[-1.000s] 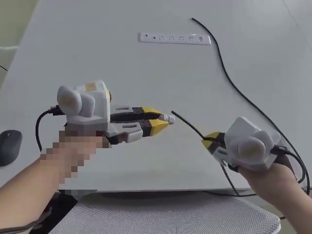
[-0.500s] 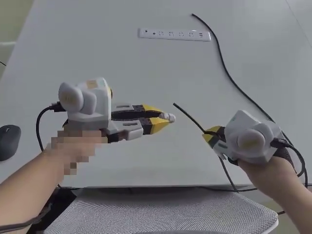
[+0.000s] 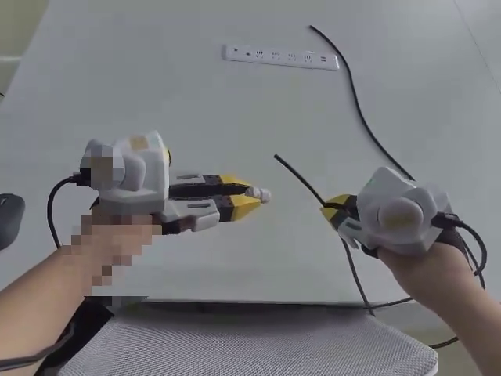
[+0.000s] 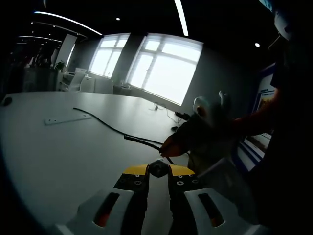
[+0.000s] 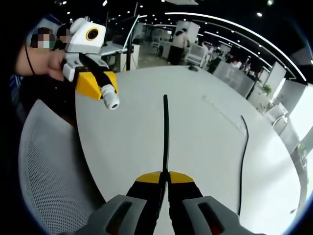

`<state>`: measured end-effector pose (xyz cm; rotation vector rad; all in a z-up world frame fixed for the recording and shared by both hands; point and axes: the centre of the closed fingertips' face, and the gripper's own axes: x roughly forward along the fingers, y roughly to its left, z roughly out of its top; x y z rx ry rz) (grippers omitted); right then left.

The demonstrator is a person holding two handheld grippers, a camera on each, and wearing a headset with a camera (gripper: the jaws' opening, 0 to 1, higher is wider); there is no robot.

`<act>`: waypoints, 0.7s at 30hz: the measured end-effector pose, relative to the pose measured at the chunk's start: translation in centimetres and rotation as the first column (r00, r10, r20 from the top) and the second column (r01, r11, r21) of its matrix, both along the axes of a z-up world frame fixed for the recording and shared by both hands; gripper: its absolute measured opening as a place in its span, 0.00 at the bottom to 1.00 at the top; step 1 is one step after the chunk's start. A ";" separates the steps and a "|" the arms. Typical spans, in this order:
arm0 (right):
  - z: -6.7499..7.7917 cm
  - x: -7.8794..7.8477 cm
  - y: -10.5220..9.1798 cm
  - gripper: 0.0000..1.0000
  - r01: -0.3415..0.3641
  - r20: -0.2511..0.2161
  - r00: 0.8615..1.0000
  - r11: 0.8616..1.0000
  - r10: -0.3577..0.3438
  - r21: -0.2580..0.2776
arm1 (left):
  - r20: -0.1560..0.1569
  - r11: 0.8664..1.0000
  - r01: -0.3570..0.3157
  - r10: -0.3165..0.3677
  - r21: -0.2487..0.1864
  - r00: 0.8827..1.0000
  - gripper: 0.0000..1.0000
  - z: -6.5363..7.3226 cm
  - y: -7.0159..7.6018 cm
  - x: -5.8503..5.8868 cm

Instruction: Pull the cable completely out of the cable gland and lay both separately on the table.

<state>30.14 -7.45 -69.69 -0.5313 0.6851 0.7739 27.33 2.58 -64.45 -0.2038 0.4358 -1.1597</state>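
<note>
A small white cable gland (image 3: 259,195) sticks out from the yellow tips of my left gripper (image 3: 244,197), which is shut on it above the table's near edge. In the right gripper view the gland (image 5: 111,99) hangs free, with no cable in it. A thin black cable (image 3: 299,181) is clamped in my right gripper (image 3: 335,208), and its free end points up and left toward the gland with a gap between them. The right gripper view has the cable (image 5: 165,134) rising straight out of the shut jaws. The gland's end (image 4: 158,168) sits between my left jaws.
A white power strip (image 3: 281,57) lies at the far side of the grey table (image 3: 156,94), and a long black cord (image 3: 362,110) runs from it toward the right edge. A dark mouse (image 3: 8,219) sits at the left edge. A mesh chair seat (image 3: 250,345) lies below the table's front.
Both grippers have stayed shut. The gap between the gland and the cable's free end has stayed about the same, while the view has shifted slightly.
</note>
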 end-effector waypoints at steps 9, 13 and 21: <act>1.1 2.3 2.0 0.00 -0.047 0.017 0.999 0.999 0.048 -0.011 | -0.011 1.000 -0.018 0.018 0.013 1.000 0.15 -1.4 1.0 -0.4; 1.0 2.9 3.1 0.00 -0.075 0.011 0.997 0.997 0.075 -0.026 | -0.010 0.999 -0.028 0.028 0.016 1.000 0.15 -2.1 1.5 -0.7; 1.0 3.9 5.7 0.00 -0.143 0.010 0.990 0.988 0.144 -0.053 | -0.019 0.998 -0.057 0.058 0.031 0.998 0.15 -3.8 3.1 -1.4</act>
